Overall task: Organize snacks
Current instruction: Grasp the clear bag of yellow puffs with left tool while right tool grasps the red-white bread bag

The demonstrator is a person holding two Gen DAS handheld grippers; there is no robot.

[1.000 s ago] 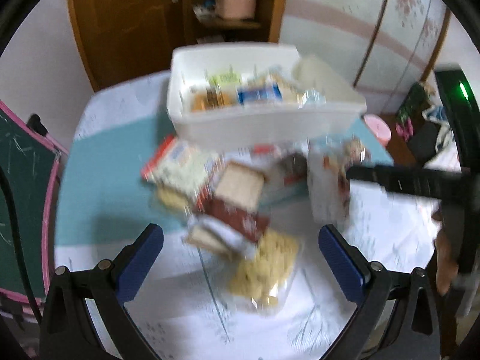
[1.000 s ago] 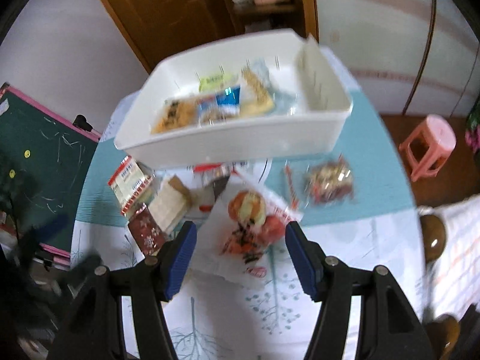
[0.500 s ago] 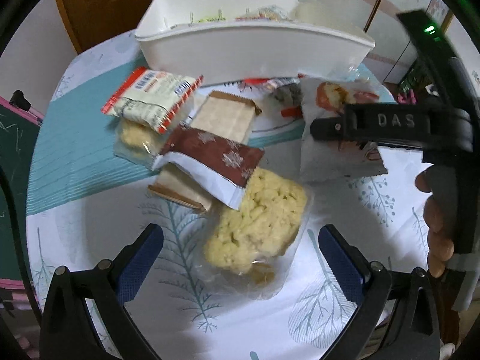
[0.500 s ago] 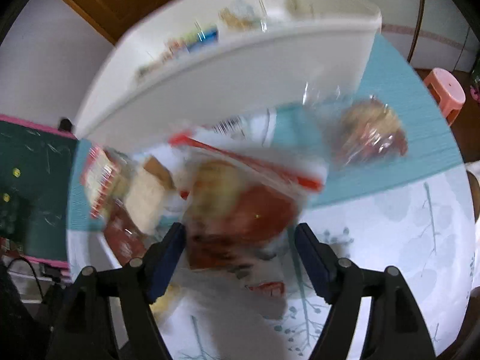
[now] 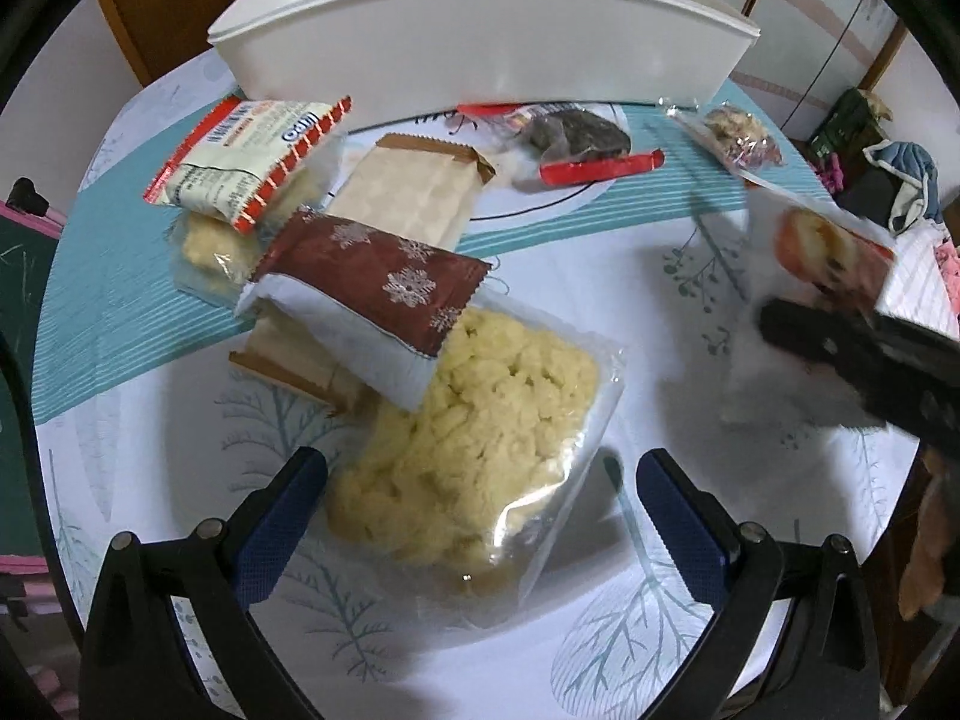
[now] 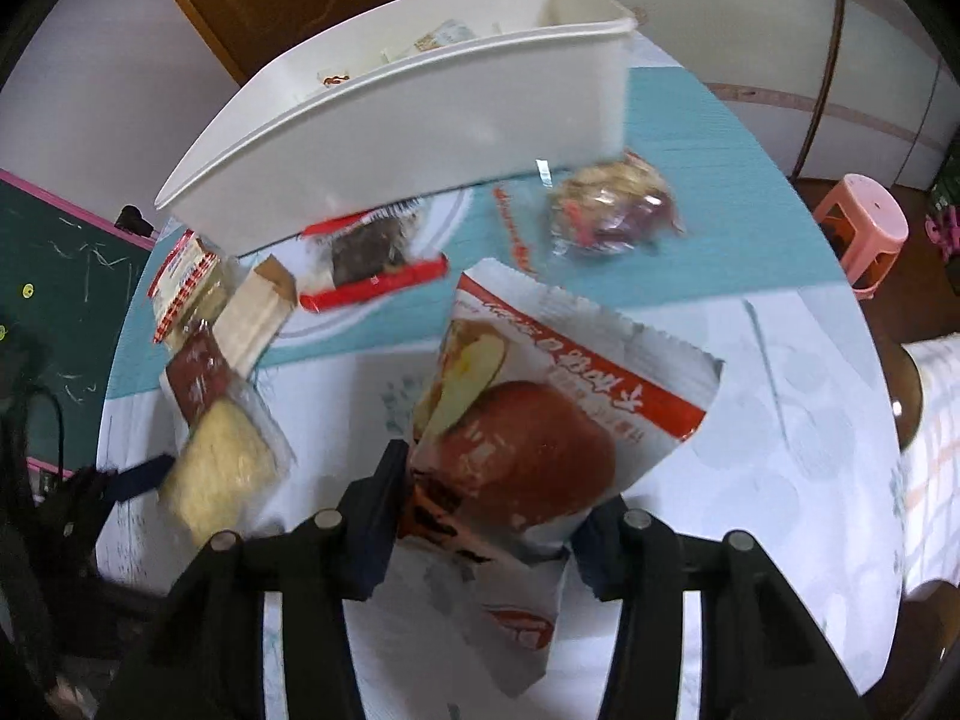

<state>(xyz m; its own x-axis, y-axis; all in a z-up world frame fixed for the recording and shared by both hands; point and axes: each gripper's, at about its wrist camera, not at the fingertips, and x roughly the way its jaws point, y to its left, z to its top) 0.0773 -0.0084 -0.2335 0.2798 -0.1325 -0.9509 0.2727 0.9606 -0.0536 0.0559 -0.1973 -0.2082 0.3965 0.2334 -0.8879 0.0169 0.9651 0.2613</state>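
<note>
My left gripper (image 5: pixel 480 510) hangs low over the table, wide open and closing, with a clear bag of yellow crumbly snack (image 5: pixel 474 444) between its fingers; the pads stand just clear of it. My right gripper (image 6: pixel 489 531) is closing on a red-and-white snack bag (image 6: pixel 540 420), whose lower end is pinched and crumpled between the pads. That bag (image 5: pixel 828 252) shows at the right of the left wrist view. The white bin (image 5: pixel 480 42) stands behind, holding several snacks.
Loose packets lie in front of the bin: a red-edged one (image 5: pixel 246 162), a beige one (image 5: pixel 414 186), a brown snowflake one (image 5: pixel 372 294), a dark snack with a red strip (image 5: pixel 576 144), and a clear bag (image 6: pixel 612 204). A pink stool (image 6: pixel 864 228) stands beyond the table.
Both grippers have sunk toward the table. The right jaws narrowed onto the red-and-white bag. The left gripper came down around the yellow snack bag.
</note>
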